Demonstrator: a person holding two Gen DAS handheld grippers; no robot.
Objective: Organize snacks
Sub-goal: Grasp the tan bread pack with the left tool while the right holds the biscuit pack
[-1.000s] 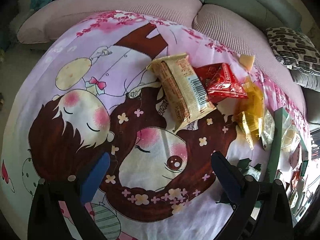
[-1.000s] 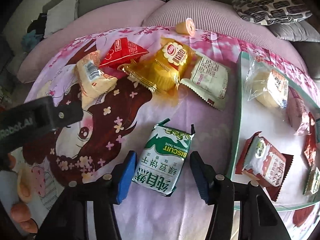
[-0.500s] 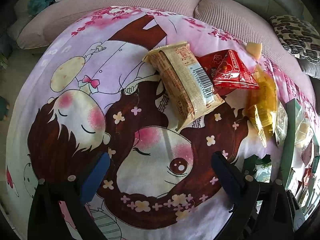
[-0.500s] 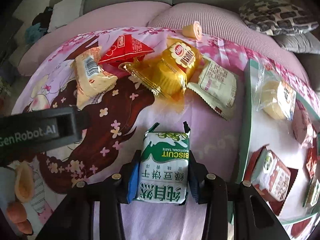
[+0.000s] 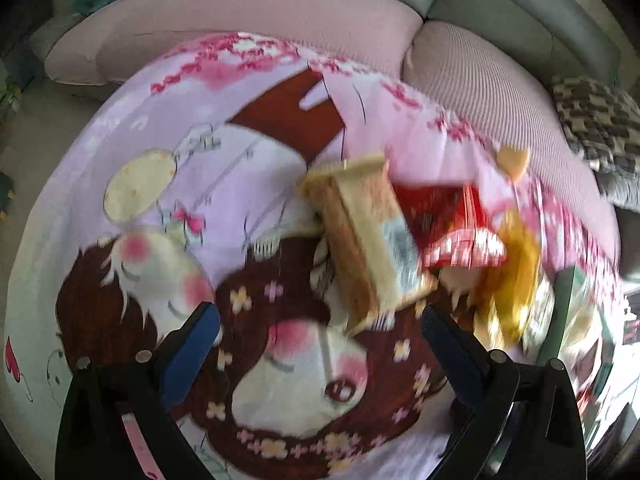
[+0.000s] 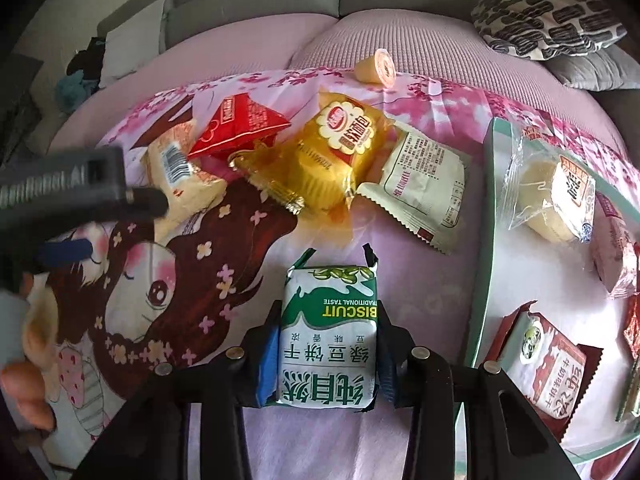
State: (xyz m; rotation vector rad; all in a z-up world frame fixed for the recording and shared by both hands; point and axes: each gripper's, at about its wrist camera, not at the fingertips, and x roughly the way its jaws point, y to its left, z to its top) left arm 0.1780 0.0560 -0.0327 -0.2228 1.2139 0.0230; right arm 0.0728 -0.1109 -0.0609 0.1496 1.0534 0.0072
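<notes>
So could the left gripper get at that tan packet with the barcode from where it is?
Probably yes. The left gripper is open and empty, and the tan packet lies just ahead on the printed cloth with nothing between them, though the red packet crowds one side.

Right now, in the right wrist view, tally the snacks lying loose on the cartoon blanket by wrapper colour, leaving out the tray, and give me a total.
Green and white: 1, the biscuit pack clamped in the right gripper
Red: 1
Yellow: 1
Beige with barcode: 1
White: 1
Small round yellow cup: 1
Total: 6
</notes>
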